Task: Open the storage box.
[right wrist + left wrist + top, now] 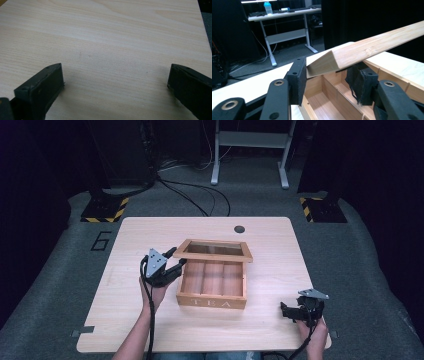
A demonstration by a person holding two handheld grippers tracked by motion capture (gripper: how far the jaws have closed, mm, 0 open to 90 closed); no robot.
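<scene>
Presently: tea box, lid raised

Tea box mid-desk, long axis left-right; lid tilted up at rear hinge. Left claw pinches lid's left corner. Right claw gapes empty, well apart, near desk's right front edge.

Warm wood tones against black hardware

The tea box was honey-brown wood with pale "TEA" lettering on its front, and its lid was the same brown wood. The table was pale, fine-grained blond wood. Both the left gripper and the right gripper were black with grey top plates, and the floor blocks wore yellow-and-black stripes.
</scene>
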